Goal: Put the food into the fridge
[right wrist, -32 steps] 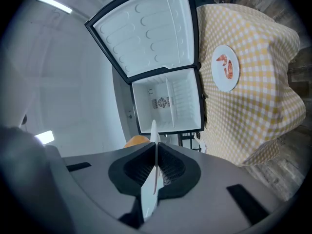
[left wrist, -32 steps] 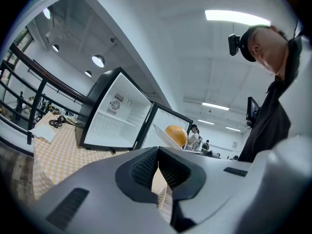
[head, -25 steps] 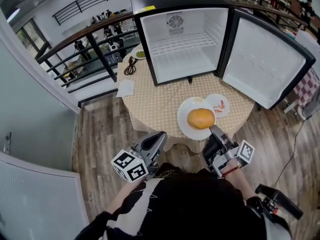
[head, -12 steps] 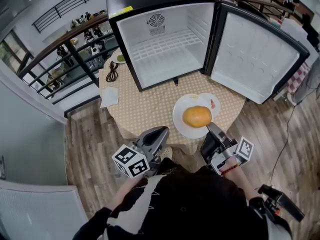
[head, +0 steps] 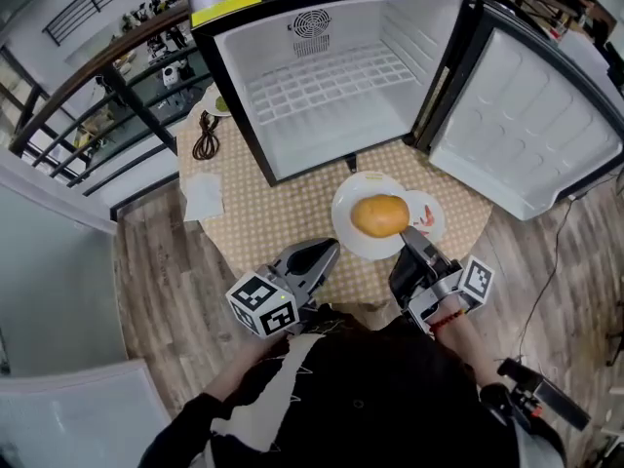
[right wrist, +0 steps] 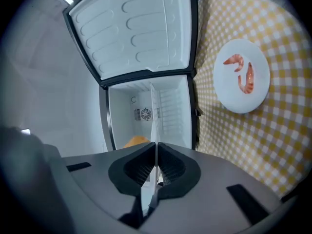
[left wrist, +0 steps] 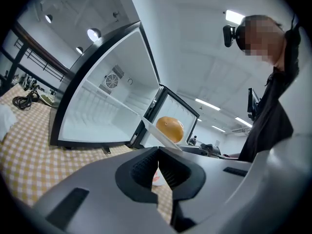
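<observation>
A round orange-brown bun (head: 379,214) lies on a large white plate (head: 349,224). My right gripper (head: 409,238) is shut on the near rim of that plate and holds it off the table in front of the open fridge (head: 292,130). In the right gripper view the plate (right wrist: 154,116) shows edge-on between the shut jaws, with the bun (right wrist: 135,141) to its left. A small white plate with shrimps (head: 430,214) (right wrist: 242,75) rests on the table to the right. My left gripper (head: 326,253) (left wrist: 157,163) is shut and holds nothing, left of the bun (left wrist: 169,128).
The fridge is empty inside, with one wire shelf (head: 327,78), and its door (head: 531,130) swings open to the right. On the round table's yellow check cloth (head: 278,217) lie a white napkin (head: 204,197), a black cable (head: 206,138) and a small dish (head: 218,104). A railing runs at the left.
The view has drawn nearer to the fridge. The right gripper has carried the plate with the bun forward, and the left gripper has moved forward with it. The shrimp plate has stayed put.
</observation>
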`<state>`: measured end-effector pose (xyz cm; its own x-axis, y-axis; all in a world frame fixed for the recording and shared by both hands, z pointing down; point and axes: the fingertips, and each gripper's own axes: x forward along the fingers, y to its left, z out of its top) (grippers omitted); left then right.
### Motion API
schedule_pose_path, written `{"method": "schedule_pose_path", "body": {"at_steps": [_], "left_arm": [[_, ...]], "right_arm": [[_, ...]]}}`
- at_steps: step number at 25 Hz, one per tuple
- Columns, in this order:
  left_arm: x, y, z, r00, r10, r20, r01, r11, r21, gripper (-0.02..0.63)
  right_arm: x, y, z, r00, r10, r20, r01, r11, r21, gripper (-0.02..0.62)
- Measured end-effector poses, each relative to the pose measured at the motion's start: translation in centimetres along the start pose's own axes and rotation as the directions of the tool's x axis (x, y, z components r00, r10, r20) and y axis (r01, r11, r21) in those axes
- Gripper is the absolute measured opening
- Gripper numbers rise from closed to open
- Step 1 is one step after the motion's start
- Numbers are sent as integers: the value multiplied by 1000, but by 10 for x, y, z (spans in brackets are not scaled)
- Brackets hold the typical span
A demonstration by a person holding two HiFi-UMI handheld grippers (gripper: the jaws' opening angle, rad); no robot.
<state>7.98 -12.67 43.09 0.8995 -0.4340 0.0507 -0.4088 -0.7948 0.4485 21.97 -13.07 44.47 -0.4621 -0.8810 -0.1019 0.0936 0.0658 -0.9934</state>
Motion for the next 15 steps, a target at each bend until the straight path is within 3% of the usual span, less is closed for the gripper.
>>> {"method": "schedule_pose_path", "body": {"at_steps": [3,8,15], "left_arm": [[8,21,2,1000,1,-14,-1,1000,-11,14],[17,50,6,998,18,-64,-14,998,53,14],[24,79,15,998,8,-59,-8,1000,6,14]], "right_arm": [[28,-9,3,1000,-4,-7,5,1000,21,23],[72,-23,6,999,-34,-33,35,999,23,23],[122,-37,8,996,-77,-49,78,996,32,23]]}}
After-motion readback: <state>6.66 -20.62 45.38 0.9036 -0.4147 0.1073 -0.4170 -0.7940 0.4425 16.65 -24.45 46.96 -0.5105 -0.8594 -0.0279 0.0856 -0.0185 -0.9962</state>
